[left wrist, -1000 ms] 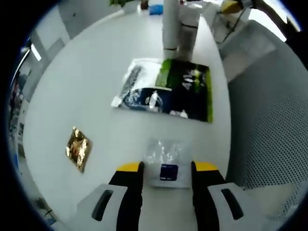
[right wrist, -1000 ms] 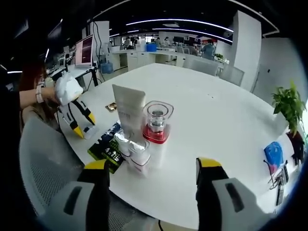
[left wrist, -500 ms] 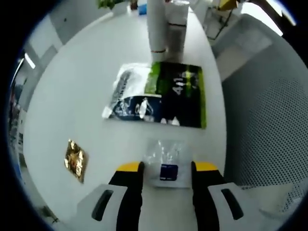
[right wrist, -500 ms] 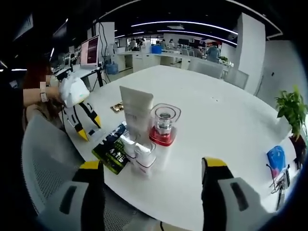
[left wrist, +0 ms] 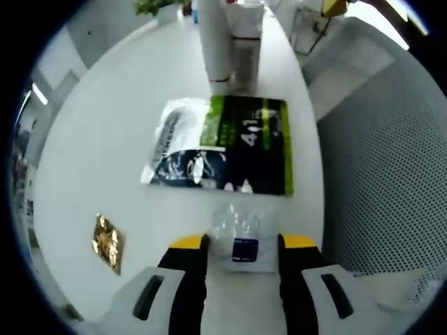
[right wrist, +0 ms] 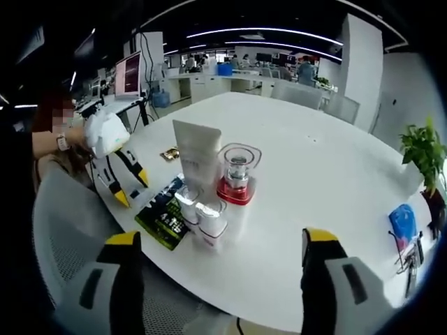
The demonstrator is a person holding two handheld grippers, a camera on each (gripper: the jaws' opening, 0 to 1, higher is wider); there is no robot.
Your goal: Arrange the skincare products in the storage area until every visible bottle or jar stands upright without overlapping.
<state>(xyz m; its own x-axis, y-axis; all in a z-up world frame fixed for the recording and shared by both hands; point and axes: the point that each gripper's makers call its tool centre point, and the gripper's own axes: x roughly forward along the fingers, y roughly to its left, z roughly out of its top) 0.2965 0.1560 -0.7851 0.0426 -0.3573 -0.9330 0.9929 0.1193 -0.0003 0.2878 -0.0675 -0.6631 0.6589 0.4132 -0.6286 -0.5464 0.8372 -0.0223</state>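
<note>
In the left gripper view, a small gold foil sachet is lying on the white worktop at the near left. The left gripper is hovering low, its yellow-tipped jaws standing apart on either side of a small clear sachet with a blue label; whether they are touching it cannot be told. Just beyond is lying a flat green and dark blue packet. At the far end, a white tube is standing upright beside a clear bottle. A grey mesh chair is sitting at the right.

In the right gripper view, a person's gloved hand at the left is holding the left gripper over the worktop edge. The white tube, a red-collared clear bottle and two small capped bottles are standing upright in a cluster beside the packet. The right gripper is hanging near, its jaws wide apart, holding nothing.
</note>
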